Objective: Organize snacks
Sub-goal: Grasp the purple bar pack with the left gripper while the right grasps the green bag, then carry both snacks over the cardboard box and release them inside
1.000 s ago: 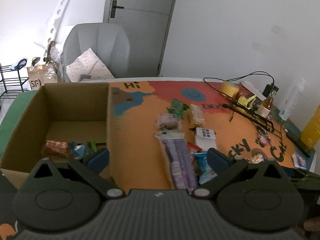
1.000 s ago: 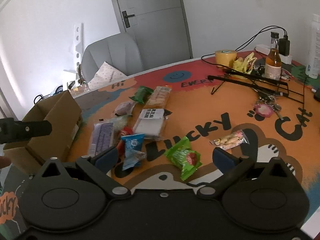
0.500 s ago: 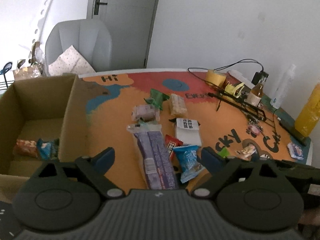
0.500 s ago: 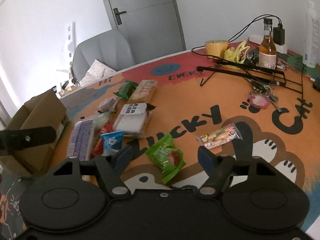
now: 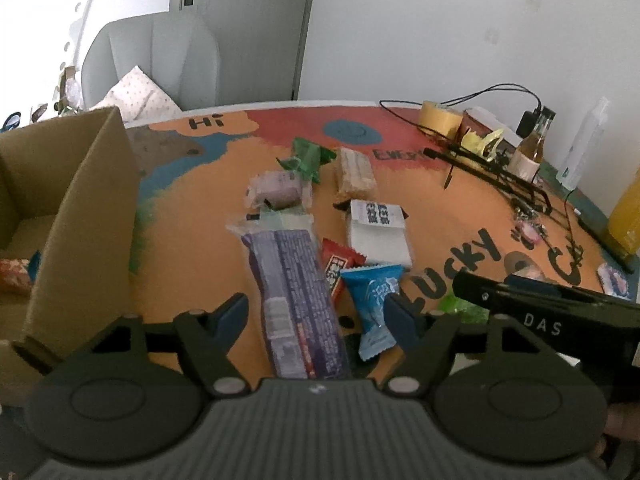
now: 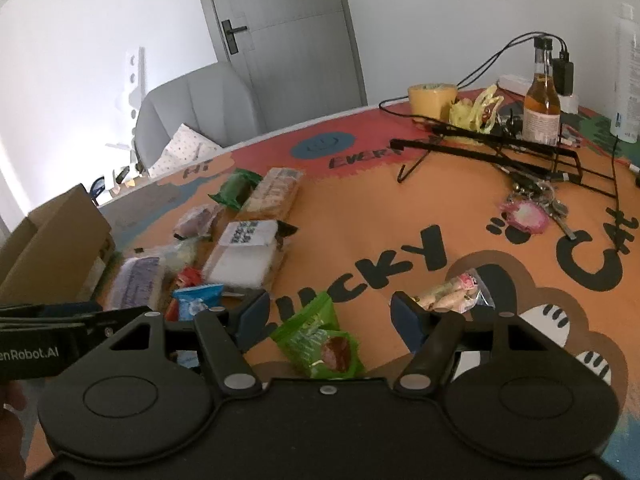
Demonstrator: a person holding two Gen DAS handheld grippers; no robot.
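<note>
Several snack packets lie on the orange cartoon table mat [image 5: 448, 216]. My left gripper [image 5: 318, 314] hovers low over a long purple packet [image 5: 296, 292], which lies between its closing jaws without the pads touching it. A blue packet [image 5: 374, 294] sits just inside the right finger, with a red packet [image 5: 338, 262] and a white packet [image 5: 378, 232] behind. My right gripper [image 6: 330, 314] is also closing, with a green packet [image 6: 320, 340] between its jaws, not pressed. A clear packet of sweets [image 6: 452, 294] lies by its right finger. The cardboard box [image 5: 80, 200] stands at the left.
A red packet [image 5: 12, 276] lies inside the box. At the far right of the table are a black wire rack [image 6: 492, 148], a brown bottle [image 6: 542, 104], a yellow tape roll [image 6: 432, 98], keys [image 6: 528, 208] and cables. A grey chair [image 5: 152, 64] stands behind the table.
Both grippers have come down and forward toward the snack pile, and both pairs of jaws have narrowed. The left view has swung from the box to the purple packet.
</note>
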